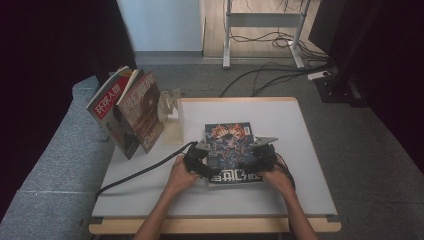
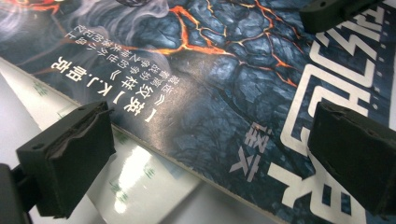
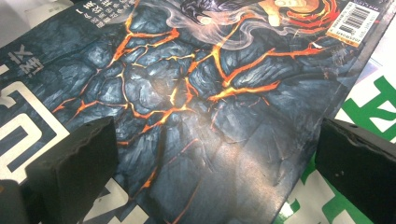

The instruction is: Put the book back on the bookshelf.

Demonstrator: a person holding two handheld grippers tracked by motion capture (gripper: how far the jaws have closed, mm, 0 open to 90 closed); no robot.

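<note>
High view: at nine o'clock two magazines (image 1: 127, 112) are leaning upright against a clear acrylic stand (image 1: 171, 117) at the table's (image 1: 300, 165) left edge, with a grey sofa (image 1: 55, 155) lying just beyond that edge. The white, matte table is offering open room at twelve and three o'clock. At the centre, toward six o'clock, a dark magazine (image 1: 229, 142) is lying flat, its glossy cover showing cracked blue-black rock with orange lava veins.

The left gripper (image 1: 199, 159) is sitting over the dark magazine's left edge, the person's left hand (image 1: 180, 176) wrapping it. In the left gripper view its blocky black foam-faced jaws are standing wide apart, one jaw outside the cover's edge, the other over the printed white characters; nothing is clamped between them.

The right gripper (image 1: 262, 157) is sitting at the right edge, at about three o'clock of the cover. Its jaws are likewise spread wide and holding nothing, straddling the cover, with a green-and-white sheet (image 3: 369, 107) lying beneath the dark magazine's edge.

Beyond the table, grey carpet (image 1: 350, 125) and loose cables (image 1: 270, 75) are running toward twelve o'clock.
</note>
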